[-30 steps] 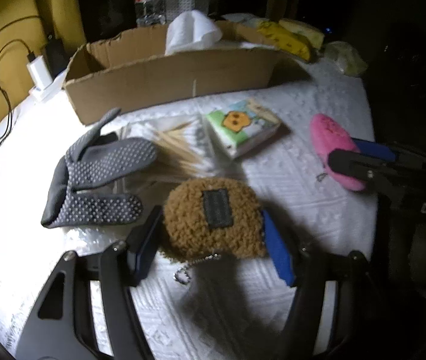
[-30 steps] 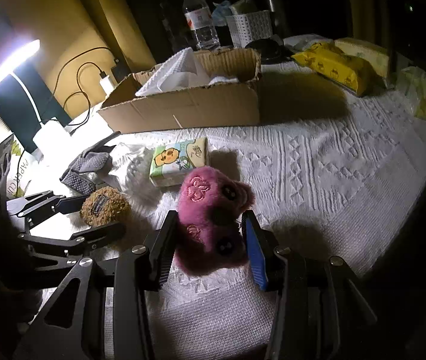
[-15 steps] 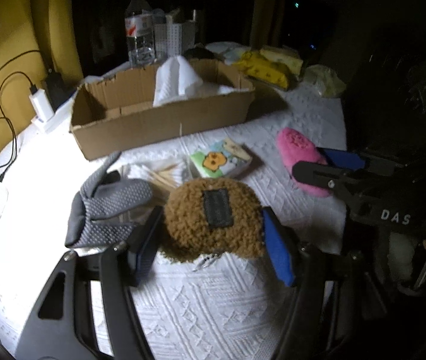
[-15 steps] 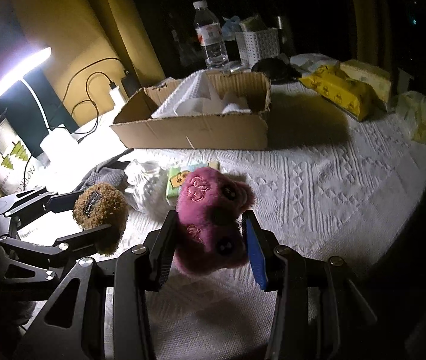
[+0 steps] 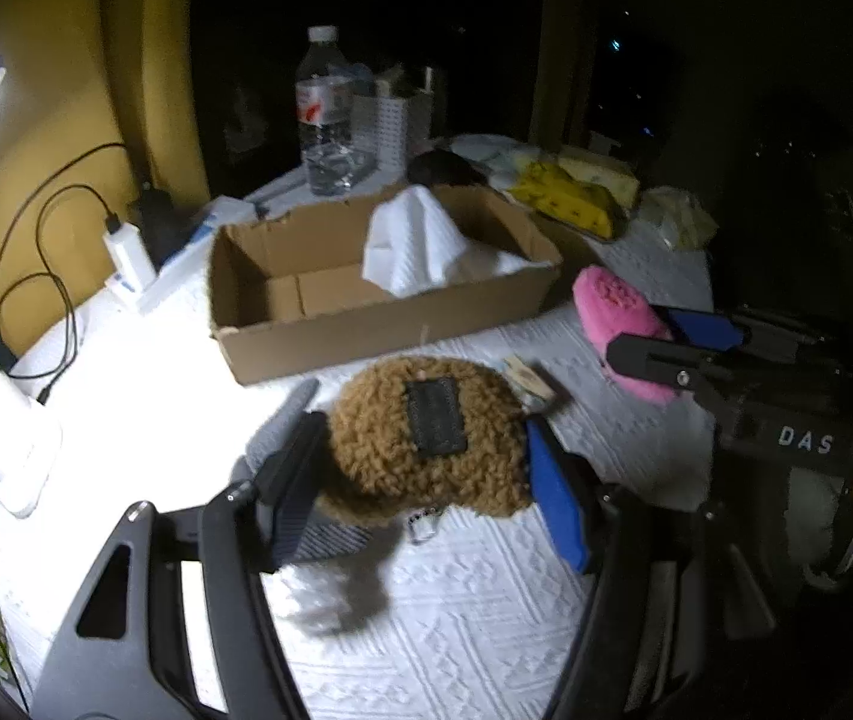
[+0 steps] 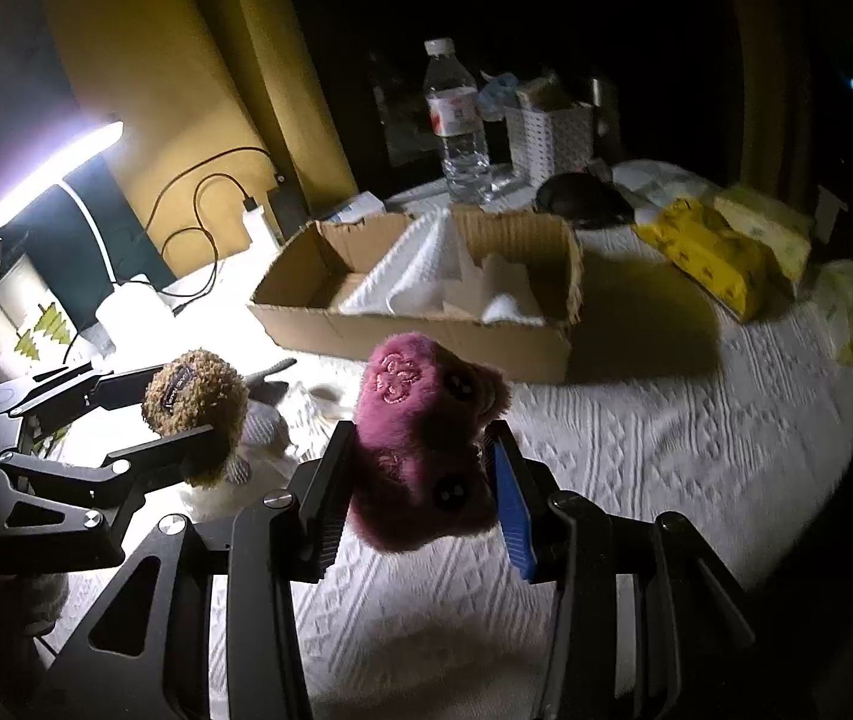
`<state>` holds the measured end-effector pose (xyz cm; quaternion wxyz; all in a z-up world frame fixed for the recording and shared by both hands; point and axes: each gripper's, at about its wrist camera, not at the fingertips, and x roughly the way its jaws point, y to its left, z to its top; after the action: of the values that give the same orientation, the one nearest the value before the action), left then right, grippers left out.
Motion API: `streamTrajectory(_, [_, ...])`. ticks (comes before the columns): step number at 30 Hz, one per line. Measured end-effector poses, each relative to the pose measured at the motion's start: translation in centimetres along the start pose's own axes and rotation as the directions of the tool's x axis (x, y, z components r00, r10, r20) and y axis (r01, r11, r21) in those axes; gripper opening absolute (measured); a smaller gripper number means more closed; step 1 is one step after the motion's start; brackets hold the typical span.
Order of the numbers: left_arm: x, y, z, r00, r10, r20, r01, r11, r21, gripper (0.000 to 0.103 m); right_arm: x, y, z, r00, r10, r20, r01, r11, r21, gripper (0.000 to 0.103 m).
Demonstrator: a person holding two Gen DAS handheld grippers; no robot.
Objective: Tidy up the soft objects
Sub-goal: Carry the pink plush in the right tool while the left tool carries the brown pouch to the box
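My left gripper (image 5: 426,480) is shut on a brown fuzzy pouch (image 5: 426,432) with a dark patch, held above the white cloth; it also shows in the right wrist view (image 6: 195,396). My right gripper (image 6: 420,480) is shut on a pink plush toy (image 6: 426,426), also lifted; the toy shows in the left wrist view (image 5: 618,312). An open cardboard box (image 5: 366,324) with a white towel (image 5: 414,240) inside stands just beyond both. A grey dotted glove (image 5: 282,420) lies partly hidden under the left gripper.
A water bottle (image 5: 324,114), a white basket (image 6: 552,132) and yellow packets (image 6: 708,252) stand behind the box. A lamp (image 6: 54,174), a charger with cables (image 5: 126,246) and a white device (image 5: 0,432) are at the left. A small tissue pack (image 5: 525,378) peeks behind the pouch.
Both grippers have risen and moved toward the cardboard box, carrying the brown pouch and the pink toy. The glove and tissue pack have slid under and behind the left gripper's view.
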<state>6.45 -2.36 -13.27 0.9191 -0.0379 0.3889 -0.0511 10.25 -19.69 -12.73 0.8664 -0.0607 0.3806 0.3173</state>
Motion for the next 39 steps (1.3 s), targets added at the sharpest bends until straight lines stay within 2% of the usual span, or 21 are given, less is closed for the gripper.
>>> streamTrajectory(13, [0.5,3.3,2.6,0.998,0.049,0.038,-0.048,0.998,-0.045,0.065,2.2,1.5,3.8,0.999,0.035,0.006,-0.035,0.998,-0.056,0.045])
streamTrajectory(28, [2.4,6.2,4.4,0.993,0.104,0.049,-0.098,0.989,-0.111,0.065,6.2,3.3,7.2,0.993,0.118,-0.006,-0.118,0.986,-0.119,0.045])
streamTrajectory(39, [4.2,7.6,6.3,0.99,0.139,0.035,-0.134,0.984,-0.117,0.065,10.3,2.8,9.6,0.99,0.142,-0.026,-0.144,0.984,-0.105,0.045])
